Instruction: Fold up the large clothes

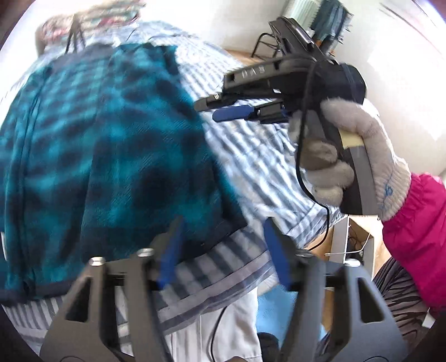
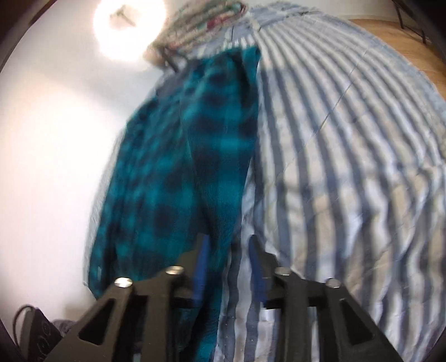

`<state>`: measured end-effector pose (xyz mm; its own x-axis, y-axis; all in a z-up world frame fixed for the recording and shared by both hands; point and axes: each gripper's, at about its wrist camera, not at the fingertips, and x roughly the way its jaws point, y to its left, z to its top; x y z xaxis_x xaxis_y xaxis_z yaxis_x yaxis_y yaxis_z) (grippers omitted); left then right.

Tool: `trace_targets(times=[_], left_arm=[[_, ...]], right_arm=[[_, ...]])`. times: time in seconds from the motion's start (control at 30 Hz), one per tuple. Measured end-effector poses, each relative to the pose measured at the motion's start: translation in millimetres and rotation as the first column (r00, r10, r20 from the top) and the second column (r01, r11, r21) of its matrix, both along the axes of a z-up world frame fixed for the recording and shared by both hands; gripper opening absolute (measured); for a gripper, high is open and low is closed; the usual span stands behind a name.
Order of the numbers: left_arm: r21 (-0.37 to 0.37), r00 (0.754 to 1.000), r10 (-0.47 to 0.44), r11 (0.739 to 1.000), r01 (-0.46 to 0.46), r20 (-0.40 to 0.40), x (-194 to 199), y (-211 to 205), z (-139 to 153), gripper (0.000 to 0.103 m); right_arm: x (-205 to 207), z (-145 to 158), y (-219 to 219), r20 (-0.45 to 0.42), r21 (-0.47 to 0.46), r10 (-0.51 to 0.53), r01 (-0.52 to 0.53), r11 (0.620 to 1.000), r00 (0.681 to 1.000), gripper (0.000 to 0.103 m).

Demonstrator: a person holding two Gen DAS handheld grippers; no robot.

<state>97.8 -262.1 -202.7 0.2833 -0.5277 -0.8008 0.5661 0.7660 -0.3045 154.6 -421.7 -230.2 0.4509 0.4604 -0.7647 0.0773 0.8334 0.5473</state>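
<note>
- The teal plaid garment [image 1: 106, 144] lies spread on the striped bedspread [image 1: 251, 156] of the bed, its near hem close to the bed's front edge, its far end toward the patterned pillow [image 2: 206, 25].
- My left hand-held gripper [image 1: 220, 250] hovers just above the garment's near corner, jaws apart, nothing between the pads.
- My right hand-held gripper [image 2: 227, 267] stands narrower but parted, over the garment's long edge where it meets the bedspread. From the left wrist view its blue pads also appear clear of cloth, though blur makes this uncertain.
- My gloved hand [image 1: 348, 156] holds the right tool beside the garment.
- Risk: closing at this edge could pinch the bedspread along with the garment, dragging both during a fold.
- Risk: taking only the top layer of fleece would leave the fold lopsided.
- Risk: the trailing cable [image 1: 315, 195] may snag on the bed's edge.
</note>
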Motion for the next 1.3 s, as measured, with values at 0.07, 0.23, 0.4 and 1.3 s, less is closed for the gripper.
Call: trace_targets(times=[0.07, 0.23, 0.4, 1.3], left_arm=[[0.027, 1.000, -0.027, 0.999, 0.027, -0.002, 1.7, -11.3, -3.3, 0.062], [0.121, 0.999, -0.016, 0.992, 0.020, -0.032, 14.0, -26.4, -30.4, 0.052], [0.105, 1.000, 0.007, 0.994, -0.003, -0.029, 27.9, -18.3, -34.9, 0.010], [-0.302, 0.962, 0.216, 0.918, -0.259, -0.169, 33.4, 82.0, 19.5, 0.008]], right_arm=[[-3.6, 6.3, -13.9, 0.024, 0.039, -0.028, 0.027, 0.999, 0.999, 0.038], [-11.5, 13.0, -44.6, 0.042, 0.103, -0.119, 0.114, 0.988, 0.992, 0.039], [-12.6, 8.0, -55.1, 0.031, 0.133, -0.144, 0.139, 0.981, 0.989, 0.039], [131.0, -39.5, 3.1, -0.045, 0.189, -0.118, 0.125, 0.974, 0.992, 0.011]])
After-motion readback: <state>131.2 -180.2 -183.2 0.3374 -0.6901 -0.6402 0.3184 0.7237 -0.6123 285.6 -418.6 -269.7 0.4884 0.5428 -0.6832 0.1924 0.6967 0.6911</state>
